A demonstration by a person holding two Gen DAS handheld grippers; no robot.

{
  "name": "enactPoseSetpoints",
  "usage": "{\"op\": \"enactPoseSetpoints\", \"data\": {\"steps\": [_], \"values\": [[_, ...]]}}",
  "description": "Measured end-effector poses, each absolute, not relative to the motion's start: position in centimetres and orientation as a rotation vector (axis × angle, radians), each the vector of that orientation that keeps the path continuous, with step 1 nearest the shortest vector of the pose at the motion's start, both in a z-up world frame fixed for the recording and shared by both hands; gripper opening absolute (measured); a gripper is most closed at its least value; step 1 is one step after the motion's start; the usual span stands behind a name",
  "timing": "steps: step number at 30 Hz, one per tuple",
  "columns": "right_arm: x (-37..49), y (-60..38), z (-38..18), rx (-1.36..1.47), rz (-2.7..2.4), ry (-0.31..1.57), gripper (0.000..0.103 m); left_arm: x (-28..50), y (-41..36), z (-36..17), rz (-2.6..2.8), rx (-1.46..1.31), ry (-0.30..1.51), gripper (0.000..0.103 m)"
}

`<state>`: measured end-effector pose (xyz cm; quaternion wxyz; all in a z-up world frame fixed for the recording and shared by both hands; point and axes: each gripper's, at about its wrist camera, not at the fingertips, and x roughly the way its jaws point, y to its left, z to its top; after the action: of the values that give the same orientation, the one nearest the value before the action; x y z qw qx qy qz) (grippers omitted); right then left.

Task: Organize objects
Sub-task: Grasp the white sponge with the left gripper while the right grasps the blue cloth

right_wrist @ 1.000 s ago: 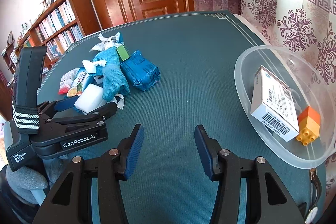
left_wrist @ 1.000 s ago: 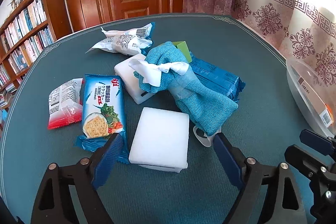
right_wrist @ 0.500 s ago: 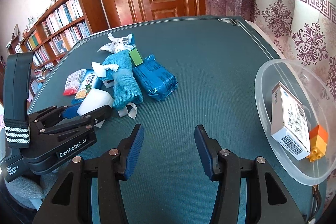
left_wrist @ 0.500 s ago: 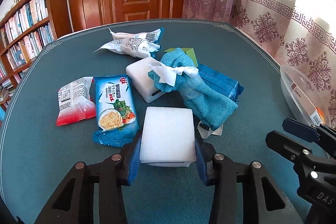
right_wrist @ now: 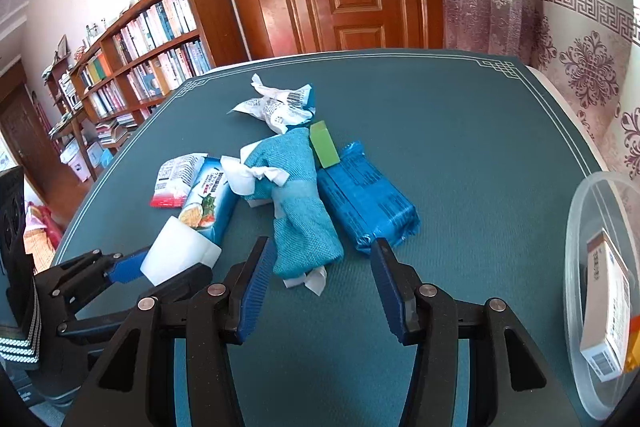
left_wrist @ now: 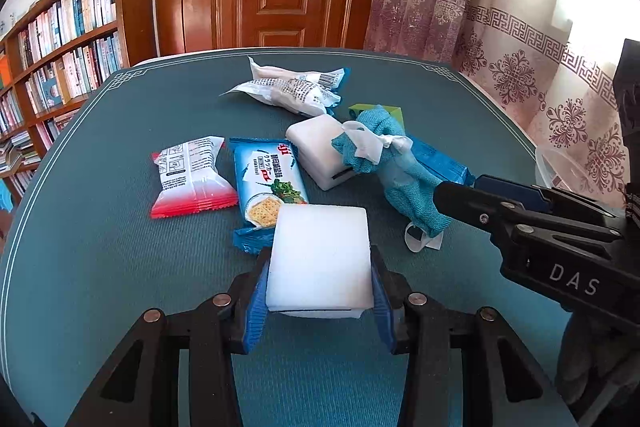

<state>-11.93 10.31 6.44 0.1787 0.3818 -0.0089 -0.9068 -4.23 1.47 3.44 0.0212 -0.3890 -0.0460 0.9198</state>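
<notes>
**Left claw grips the white foam block; right claw stands empty over the table**

The left gripper (left_wrist: 318,291) is clamped on the white foam block (left_wrist: 320,259), its blue pads pressed against the block's two sides; in the right wrist view the same block (right_wrist: 180,251) sits between those pads at the near left of the table (right_wrist: 460,131); whether it rests on the green felt or is lifted clear I cannot tell. The right gripper (right_wrist: 324,287) has its jaws parted with nothing between them; it sits just short of the near end of the teal cloth bundle (right_wrist: 300,211), not touching it.

The remaining things lie in a loose cluster toward the middle of the table, left of centre; the cracker packet (left_wrist: 270,187) lies just beyond the held block, with the red-and-white snack packet (left_wrist: 190,177) beside it toward the left edge; a white box (left_wrist: 320,151) lies partly under the cloth bundle; the blue wrapped pack (right_wrist: 366,199) lies along the bundle's right side, and a green block (right_wrist: 324,143) sits at its far end; a crumpled white wrapper (right_wrist: 276,105) lies farthest toward the far edge. At the right edge stands a clear plastic bowl (right_wrist: 576,211) holding a white carton (right_wrist: 606,307) and an orange brick (right_wrist: 634,343).
</notes>
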Motion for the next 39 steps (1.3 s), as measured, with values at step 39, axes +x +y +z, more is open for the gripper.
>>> {"op": "enactPoseSetpoints", "data": {"steps": [39], "values": [[-8.5,12.6,7.1,1.048,-2.599,-0.086,0.037,-3.1,3.2,4.1,2.881,-1.184,-0.054,0.047]]}}
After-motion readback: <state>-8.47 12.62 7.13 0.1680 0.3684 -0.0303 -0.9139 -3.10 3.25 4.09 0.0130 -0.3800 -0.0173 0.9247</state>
